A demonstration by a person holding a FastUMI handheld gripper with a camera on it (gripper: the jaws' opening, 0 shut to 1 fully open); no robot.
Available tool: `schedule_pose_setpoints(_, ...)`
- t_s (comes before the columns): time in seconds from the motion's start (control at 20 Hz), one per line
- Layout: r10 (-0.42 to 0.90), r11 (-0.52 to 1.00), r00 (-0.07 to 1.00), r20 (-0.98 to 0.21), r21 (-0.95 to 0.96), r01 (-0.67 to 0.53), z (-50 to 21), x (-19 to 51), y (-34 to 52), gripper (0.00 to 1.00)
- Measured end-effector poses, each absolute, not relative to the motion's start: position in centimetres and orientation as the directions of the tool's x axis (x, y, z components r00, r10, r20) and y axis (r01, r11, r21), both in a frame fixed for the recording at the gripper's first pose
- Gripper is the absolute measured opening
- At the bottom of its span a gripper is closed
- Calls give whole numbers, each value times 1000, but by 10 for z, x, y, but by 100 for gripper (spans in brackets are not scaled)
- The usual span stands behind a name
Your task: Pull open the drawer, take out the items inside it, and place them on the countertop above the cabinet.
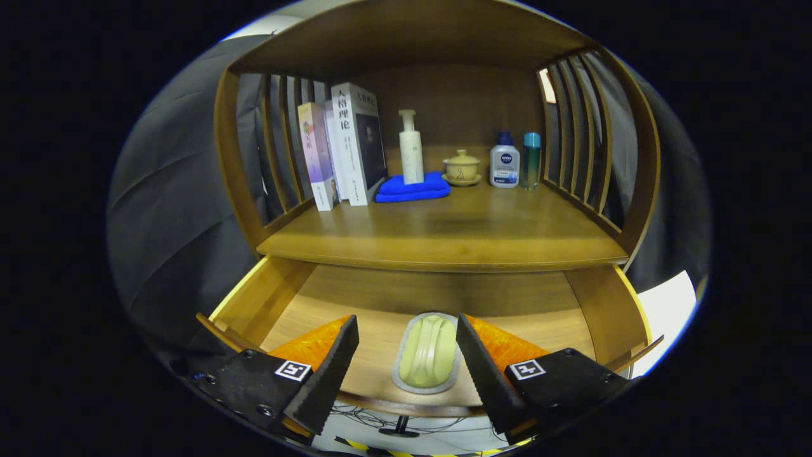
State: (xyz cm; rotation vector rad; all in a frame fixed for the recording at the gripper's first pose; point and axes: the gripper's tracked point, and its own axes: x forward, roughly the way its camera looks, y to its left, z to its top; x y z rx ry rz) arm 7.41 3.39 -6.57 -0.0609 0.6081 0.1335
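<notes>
Hovering wide open, the gripper (406, 362) grips nothing; the soap dish (427, 353) sits between its fingers in the open drawer (273, 298).

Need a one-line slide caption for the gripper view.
Open gripper poised over the pulled-out drawer, its fingers flanking a pale green soap dish; the countertop above awaits.

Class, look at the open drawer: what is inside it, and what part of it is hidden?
Inside the drawer lies one pale green packaged item, between the open gripper's fingers. The fingers cover the drawer's front corners, and the countertop hides its back.
</notes>
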Motion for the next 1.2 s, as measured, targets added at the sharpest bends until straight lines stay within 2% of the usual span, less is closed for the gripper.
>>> schedule_pose_setpoints(0.25, 40, 987, 757, -652, -91, -131, -90, 92, 25, 97)
schedule_pose_setpoints(0.65, 2, 991, 678, -735, -89, -100, -121, 104, 20, 98)
schedule_pose_setpoints(0.75, -2, 993, 658, -753, -82, -90, -131, 101, 17, 95)
schedule_pose_setpoints(0.8, -3, 994, 652, -758, -76, -85, -133, 99, 16, 91)
schedule_pose_setpoints(1.05, 4, 998, 662, -750, -42, -53, -138, 99, 14, 43)
schedule_pose_setpoints(1.15, 34, 995, 644, -764, -34, -92, -139, 92, 18, 23)
schedule_pose_setpoints(1.2, 26, 996, 659, -751, -35, -79, -139, 92, 19, 23)
